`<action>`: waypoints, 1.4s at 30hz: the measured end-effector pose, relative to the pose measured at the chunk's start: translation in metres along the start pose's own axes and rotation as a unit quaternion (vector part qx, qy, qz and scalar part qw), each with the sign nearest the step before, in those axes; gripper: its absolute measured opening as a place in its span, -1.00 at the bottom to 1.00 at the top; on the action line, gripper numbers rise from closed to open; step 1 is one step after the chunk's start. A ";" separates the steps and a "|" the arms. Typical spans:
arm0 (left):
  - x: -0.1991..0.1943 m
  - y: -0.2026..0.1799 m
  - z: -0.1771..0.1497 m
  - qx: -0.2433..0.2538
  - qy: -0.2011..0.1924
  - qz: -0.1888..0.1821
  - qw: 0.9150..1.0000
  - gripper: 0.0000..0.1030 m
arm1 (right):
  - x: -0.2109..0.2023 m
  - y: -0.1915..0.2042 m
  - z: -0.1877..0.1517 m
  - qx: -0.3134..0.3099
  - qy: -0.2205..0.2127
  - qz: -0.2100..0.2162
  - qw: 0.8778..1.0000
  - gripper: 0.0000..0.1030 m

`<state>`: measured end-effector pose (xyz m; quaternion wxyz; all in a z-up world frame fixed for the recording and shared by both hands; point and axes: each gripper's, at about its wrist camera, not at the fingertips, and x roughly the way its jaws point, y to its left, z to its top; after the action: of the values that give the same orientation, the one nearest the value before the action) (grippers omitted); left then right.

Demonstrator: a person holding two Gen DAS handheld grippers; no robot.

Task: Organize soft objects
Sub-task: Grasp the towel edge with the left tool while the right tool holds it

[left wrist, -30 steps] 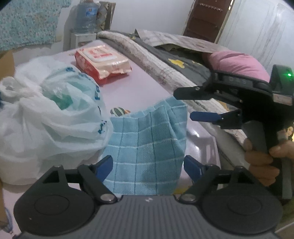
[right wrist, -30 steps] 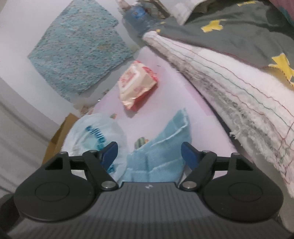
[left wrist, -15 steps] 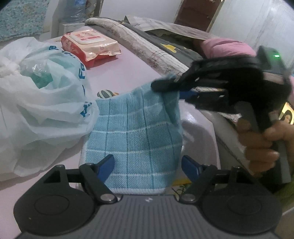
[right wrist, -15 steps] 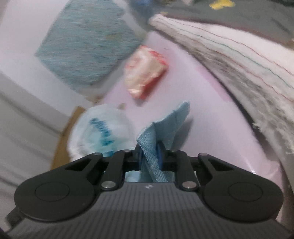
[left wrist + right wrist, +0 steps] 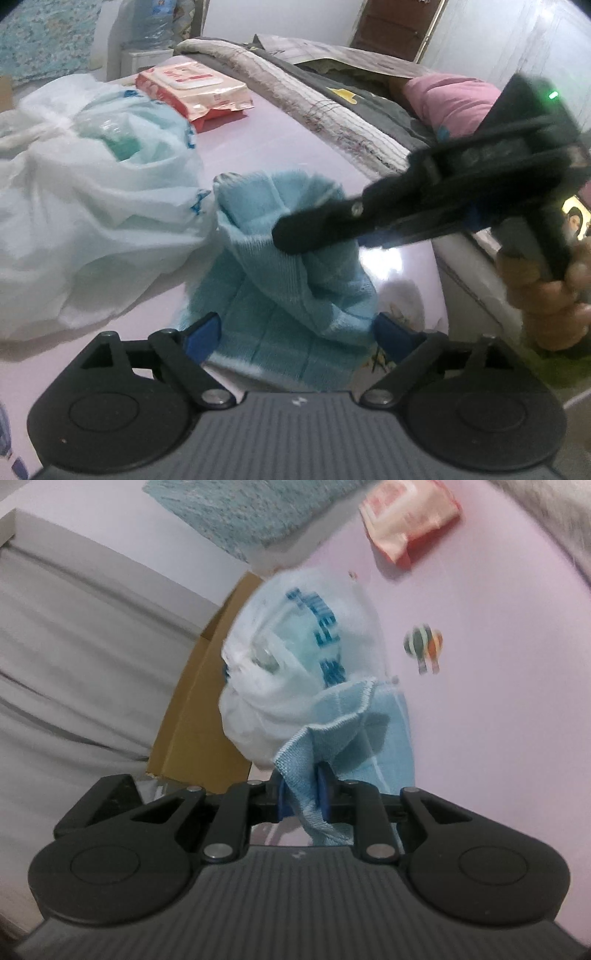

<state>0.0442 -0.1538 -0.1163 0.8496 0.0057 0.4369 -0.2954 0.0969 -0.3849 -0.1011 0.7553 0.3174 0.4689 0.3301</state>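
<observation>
right gripper [image 5: 302, 798]: pads clamped on a bunched corner of the blue checked cloth [image 5: 291, 280], lifting it
left gripper [image 5: 295, 334]: jaws spread wide, nothing between them, low over cloth's near edge
cloth: rest lies on pink table [image 5: 258, 140]; touching white plastic bag [image 5: 85, 206]
wet wipes pack [image 5: 192, 90]: far end of table, well apart from cloth
cardboard box [image 5: 199, 701]: behind bag

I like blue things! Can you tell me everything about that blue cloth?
The blue cloth is a soft, light-blue woven towel with paler grid lines and a stitched edge. The right gripper is shut on one part, lifting it into bunched folds. The rest lies on the pink table, touching the white plastic bag.
</observation>
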 end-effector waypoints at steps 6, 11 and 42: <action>-0.022 0.002 -0.001 -0.002 -0.039 0.020 0.999 0.71 | 0.020 -0.034 -0.020 0.090 0.025 0.014 0.996 -0.65; -0.017 0.002 0.005 0.000 -0.035 0.040 0.999 0.32 | 0.014 -0.047 -0.022 0.147 0.015 0.043 0.988 -0.45; -0.001 0.014 0.015 -0.073 0.002 0.005 0.997 -0.27 | 0.004 -0.021 -0.024 0.083 -0.033 -0.051 0.995 -0.26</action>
<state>0.0624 -0.1457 -0.1101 0.8483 -0.0534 0.4592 -0.2582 0.0809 -0.3898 -0.1282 0.7575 0.3650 0.4849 0.2405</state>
